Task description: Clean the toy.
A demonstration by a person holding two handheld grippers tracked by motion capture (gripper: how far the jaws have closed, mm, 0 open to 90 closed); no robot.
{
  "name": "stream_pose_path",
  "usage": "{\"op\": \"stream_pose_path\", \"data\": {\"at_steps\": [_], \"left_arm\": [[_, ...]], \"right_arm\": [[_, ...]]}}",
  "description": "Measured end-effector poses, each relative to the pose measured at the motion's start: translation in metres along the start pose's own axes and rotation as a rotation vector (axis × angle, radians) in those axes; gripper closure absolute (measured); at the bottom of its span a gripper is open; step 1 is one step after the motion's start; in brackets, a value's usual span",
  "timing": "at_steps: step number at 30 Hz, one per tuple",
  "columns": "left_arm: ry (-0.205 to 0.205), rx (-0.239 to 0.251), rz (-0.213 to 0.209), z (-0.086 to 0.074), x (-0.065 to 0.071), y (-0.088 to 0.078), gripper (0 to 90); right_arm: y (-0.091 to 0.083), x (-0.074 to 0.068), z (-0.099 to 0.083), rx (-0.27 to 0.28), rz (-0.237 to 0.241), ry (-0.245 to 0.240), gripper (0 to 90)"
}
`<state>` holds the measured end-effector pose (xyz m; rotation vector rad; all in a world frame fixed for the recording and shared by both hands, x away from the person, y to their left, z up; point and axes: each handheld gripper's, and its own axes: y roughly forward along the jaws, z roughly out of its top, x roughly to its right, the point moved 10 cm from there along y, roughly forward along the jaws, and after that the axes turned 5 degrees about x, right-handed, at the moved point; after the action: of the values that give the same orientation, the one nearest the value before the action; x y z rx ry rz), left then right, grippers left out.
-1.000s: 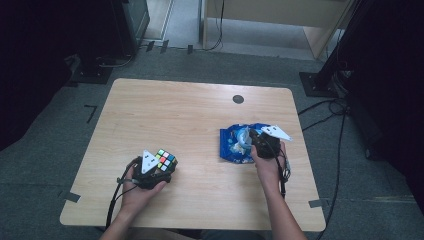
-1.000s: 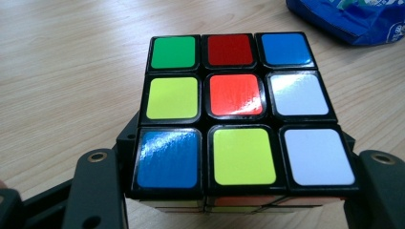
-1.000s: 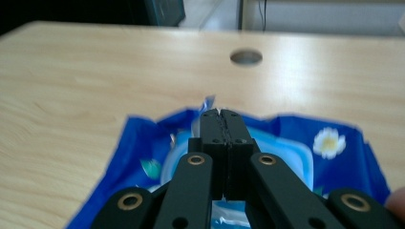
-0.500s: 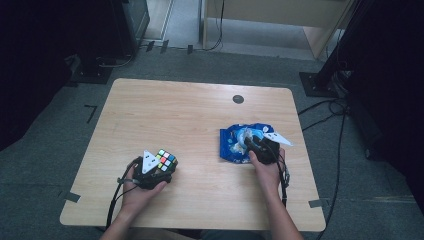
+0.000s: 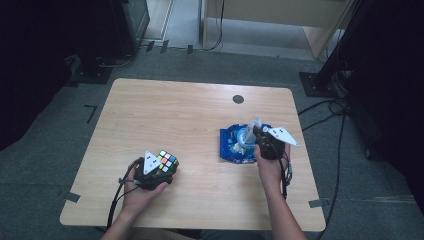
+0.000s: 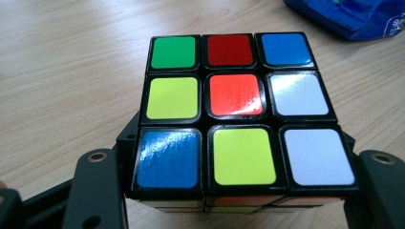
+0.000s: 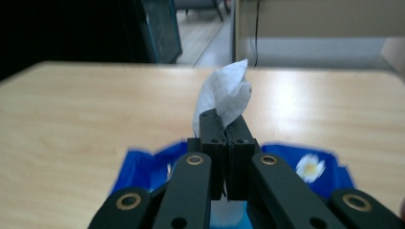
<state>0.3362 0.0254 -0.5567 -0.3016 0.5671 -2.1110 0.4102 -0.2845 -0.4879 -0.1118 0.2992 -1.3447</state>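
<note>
A scrambled puzzle cube [image 5: 166, 161] [image 6: 236, 114] sits at the table's front left, and my left gripper [image 5: 161, 172] [image 6: 234, 191] is shut on its two sides. At the right lies a blue wipes packet [image 5: 231, 146] [image 7: 143, 167]. My right gripper [image 5: 253, 132] [image 7: 224, 131] hovers just over the packet. Its jaws have just been closing and are now shut on a white tissue [image 5: 252, 124] [image 7: 224, 90]. The tissue sticks up past the fingertips, and its lower end runs down toward the packet.
The wooden table [image 5: 190, 110] has a small dark round cap [image 5: 238, 99] near its far edge. A corner of the blue packet [image 6: 353, 16] shows beyond the cube. Cables and dark stands surround the table on the floor.
My right gripper has lifted slightly off the blue packet, and a white tissue now stands up between its jaws. The left hand and cube have not moved.
</note>
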Motion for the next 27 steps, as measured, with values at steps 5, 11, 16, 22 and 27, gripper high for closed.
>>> {"op": "stream_pose_path", "data": {"at_steps": [5, 11, 16, 22, 27], "left_arm": [[-0.001, 0.002, 0.0, 0.0, 0.001, 0.0, 33.7], [-0.003, 0.001, 0.003, 0.0, 0.0, 0.0, 33.7], [-0.002, -0.003, -0.001, -0.001, 0.0, 0.001, 33.7], [-0.002, 0.0, 0.003, 0.0, -0.001, 0.0, 33.7], [-0.004, 0.0, 0.003, -0.001, -0.001, 0.0, 33.7]], "right_arm": [[0.002, 0.003, -0.008, -0.061, -0.015, -0.02, 86.6], [0.001, 0.018, -0.029, -0.072, -0.029, 0.059, 60.0], [-0.001, 0.019, -0.031, -0.067, 0.006, 0.091, 43.9], [0.006, 0.027, -0.052, -0.159, -0.066, 0.074, 45.2], [0.01, 0.028, -0.057, -0.177, -0.108, 0.001, 49.5]]}}
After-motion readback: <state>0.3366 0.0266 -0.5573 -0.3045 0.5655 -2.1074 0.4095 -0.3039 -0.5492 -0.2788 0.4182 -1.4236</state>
